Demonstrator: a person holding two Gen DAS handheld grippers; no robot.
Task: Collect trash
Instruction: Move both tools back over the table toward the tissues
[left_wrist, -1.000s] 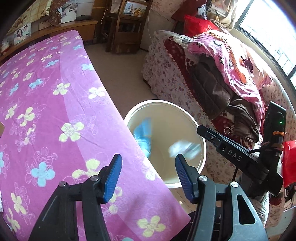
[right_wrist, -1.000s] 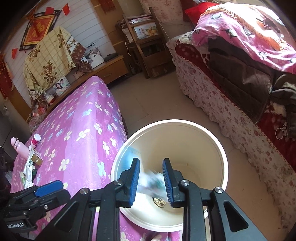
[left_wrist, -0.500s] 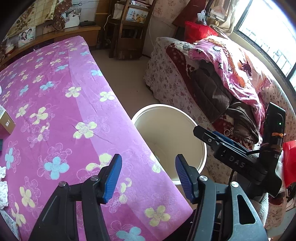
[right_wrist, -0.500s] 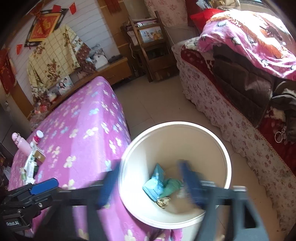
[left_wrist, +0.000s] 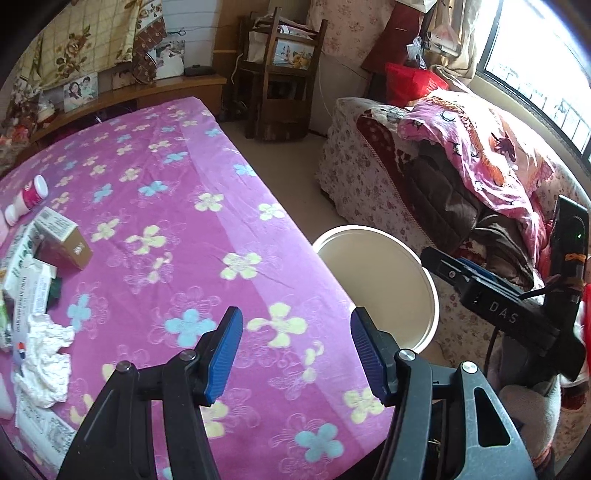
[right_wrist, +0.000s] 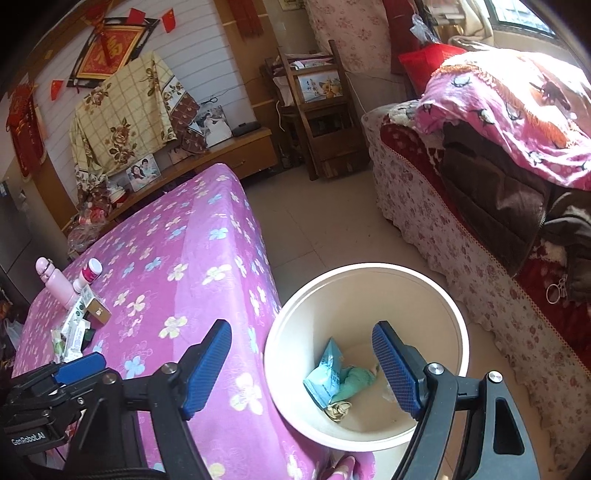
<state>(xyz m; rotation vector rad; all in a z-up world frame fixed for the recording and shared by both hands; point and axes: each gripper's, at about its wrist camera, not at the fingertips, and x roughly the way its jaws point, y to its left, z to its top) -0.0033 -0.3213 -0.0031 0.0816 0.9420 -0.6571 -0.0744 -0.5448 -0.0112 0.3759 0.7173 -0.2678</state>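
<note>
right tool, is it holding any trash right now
No, the right tool is open and holds nothing, hanging above the round white plastic bucket, where a light blue crumpled wrapper lies at the bottom.

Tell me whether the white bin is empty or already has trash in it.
Not empty. The white bin holds a blue wrapper, a green crumpled piece and a small scrap at the bottom.

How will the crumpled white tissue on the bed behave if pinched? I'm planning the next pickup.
The tissue looks loosely wadded, so it will probably squash flat and feel very light. Its ragged folds suggest it may tear or trail instead of lifting whole. Being soft, it is unlikely to roll away on the bedspread.
</note>
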